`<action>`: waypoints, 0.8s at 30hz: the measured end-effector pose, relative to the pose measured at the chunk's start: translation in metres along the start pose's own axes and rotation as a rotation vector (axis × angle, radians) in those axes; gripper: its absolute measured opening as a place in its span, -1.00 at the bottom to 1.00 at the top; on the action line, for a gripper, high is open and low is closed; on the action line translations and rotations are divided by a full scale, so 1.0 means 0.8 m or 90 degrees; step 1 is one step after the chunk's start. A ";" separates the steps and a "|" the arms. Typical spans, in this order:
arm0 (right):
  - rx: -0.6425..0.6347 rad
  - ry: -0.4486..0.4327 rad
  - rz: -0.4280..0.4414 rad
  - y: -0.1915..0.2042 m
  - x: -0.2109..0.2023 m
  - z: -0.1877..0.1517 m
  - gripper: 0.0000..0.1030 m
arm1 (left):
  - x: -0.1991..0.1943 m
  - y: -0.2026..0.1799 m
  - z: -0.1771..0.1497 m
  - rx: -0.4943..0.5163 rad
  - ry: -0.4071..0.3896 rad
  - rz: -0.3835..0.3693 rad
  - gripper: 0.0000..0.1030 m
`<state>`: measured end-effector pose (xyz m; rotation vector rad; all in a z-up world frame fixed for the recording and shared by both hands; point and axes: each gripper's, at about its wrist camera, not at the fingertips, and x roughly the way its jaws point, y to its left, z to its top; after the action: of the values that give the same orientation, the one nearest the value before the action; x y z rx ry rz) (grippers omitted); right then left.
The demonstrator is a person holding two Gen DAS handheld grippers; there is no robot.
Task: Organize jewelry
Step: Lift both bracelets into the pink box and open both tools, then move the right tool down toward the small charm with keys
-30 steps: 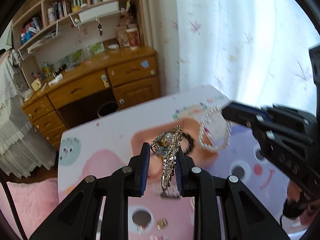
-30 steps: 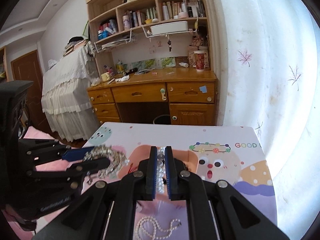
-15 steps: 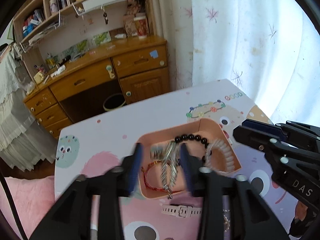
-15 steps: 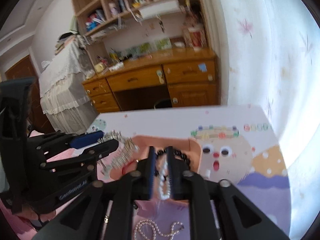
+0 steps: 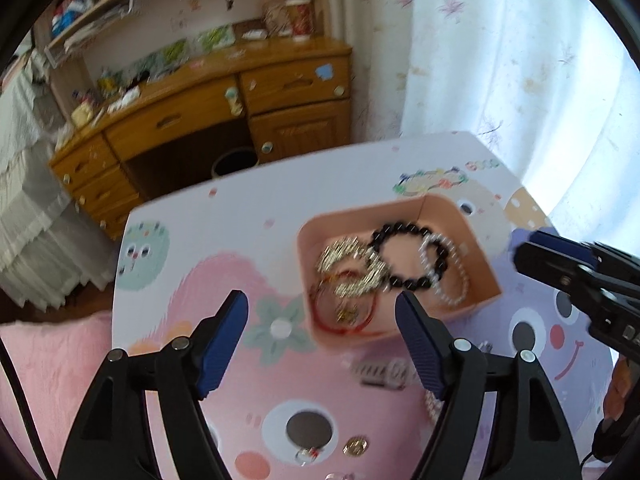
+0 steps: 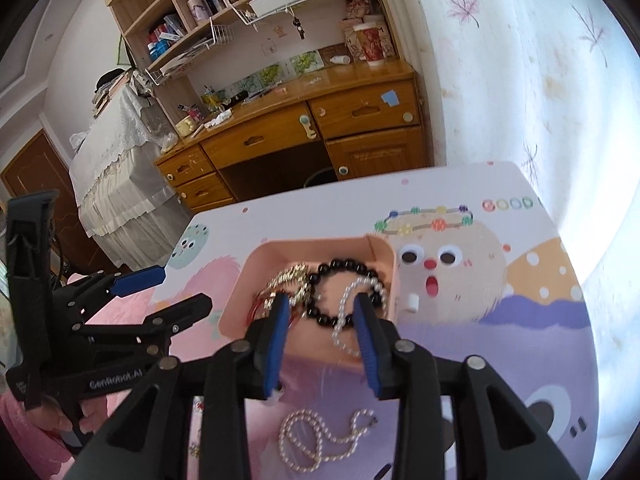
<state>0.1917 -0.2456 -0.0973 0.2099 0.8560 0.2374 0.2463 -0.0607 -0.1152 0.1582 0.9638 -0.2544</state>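
A pink tray [image 5: 472, 236] [image 6: 256, 256] on the cartoon-print table holds a silver rhinestone piece [image 5: 352, 268] [image 6: 290, 278], a black bead bracelet [image 5: 404, 256] [image 6: 340, 270], a pearl bracelet [image 5: 448, 272] [image 6: 352, 292] and a red cord bracelet [image 5: 340, 320]. My left gripper [image 5: 320, 312] is open and empty above the tray's near left corner. My right gripper [image 6: 320, 312] is open and empty over the tray's near edge. A pearl necklace [image 6: 320, 436] lies on the table below the right gripper.
A white watch-like band [image 5: 384, 372], a gold coin-like piece [image 5: 354, 446] and a small ring [image 5: 306, 456] lie on the table near me. A small white item [image 6: 412, 302] sits right of the tray. A wooden desk [image 6: 320, 120] and curtain stand behind.
Both grippers opened. The silver piece dropped from the left gripper and the pearl bracelet from the right gripper into the tray. Both grippers drew back a little.
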 end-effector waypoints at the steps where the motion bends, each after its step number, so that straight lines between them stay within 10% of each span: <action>1: 0.005 0.004 0.003 0.001 -0.001 -0.004 -0.15 | 0.001 0.011 -0.003 -0.022 0.015 -0.010 0.45; 11: 0.029 0.087 -0.008 0.031 0.010 -0.064 -0.11 | 0.006 0.099 -0.035 -0.122 0.089 -0.097 0.45; 24: -0.046 0.200 0.009 0.115 0.025 -0.157 -0.11 | 0.002 0.125 -0.098 -0.017 0.153 -0.155 0.45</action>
<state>0.0971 -0.1410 -0.1660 0.1122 1.1557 0.3192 0.2138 0.0545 -0.1583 0.0467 1.2271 -0.4532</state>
